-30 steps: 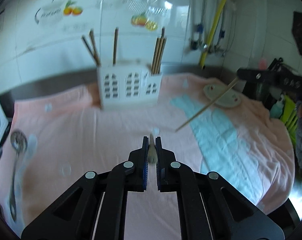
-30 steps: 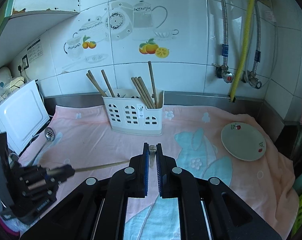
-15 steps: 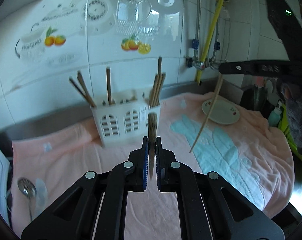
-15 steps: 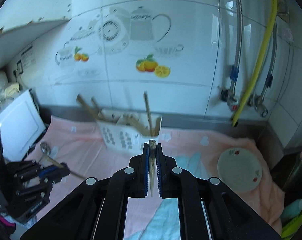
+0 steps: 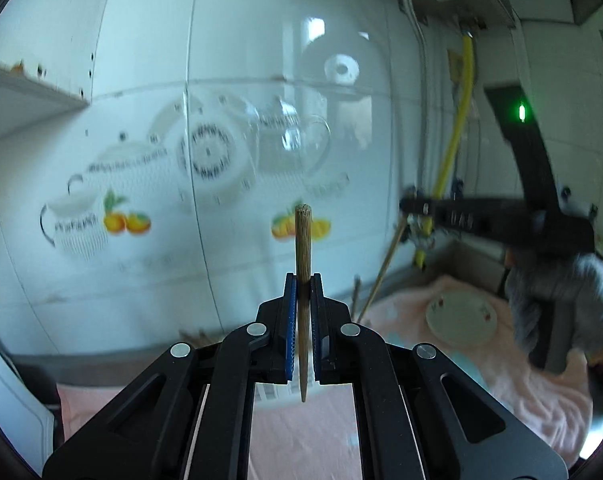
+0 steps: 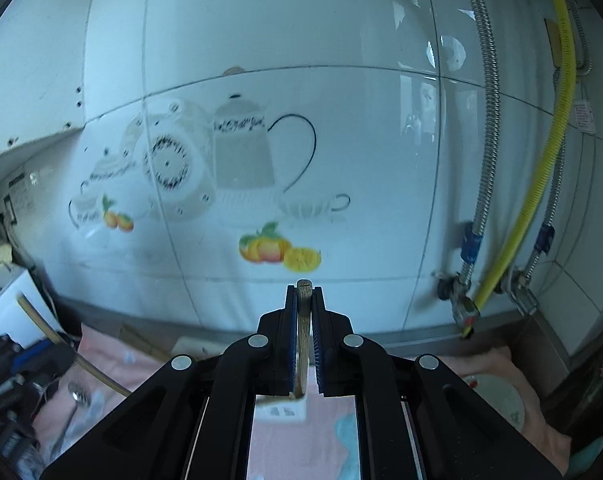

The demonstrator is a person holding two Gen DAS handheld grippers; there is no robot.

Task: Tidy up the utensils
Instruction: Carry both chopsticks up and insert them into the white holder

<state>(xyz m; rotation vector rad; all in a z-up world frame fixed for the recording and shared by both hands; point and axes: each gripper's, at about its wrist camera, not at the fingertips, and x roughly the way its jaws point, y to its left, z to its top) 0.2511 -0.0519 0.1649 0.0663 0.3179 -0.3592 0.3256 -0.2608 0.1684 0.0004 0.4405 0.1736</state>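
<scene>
My left gripper (image 5: 302, 280) clamps a wooden chopstick (image 5: 302, 264) upright; my right gripper (image 6: 304, 292) pinches another chopstick (image 6: 303, 320); the white utensil holder (image 6: 285, 410) sits below.

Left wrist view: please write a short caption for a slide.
Left gripper shut on an upright wooden chopstick before the tiled wall.

tiled wall (image 5: 205, 60) ahead, holder (image 6: 285, 410) below
</scene>
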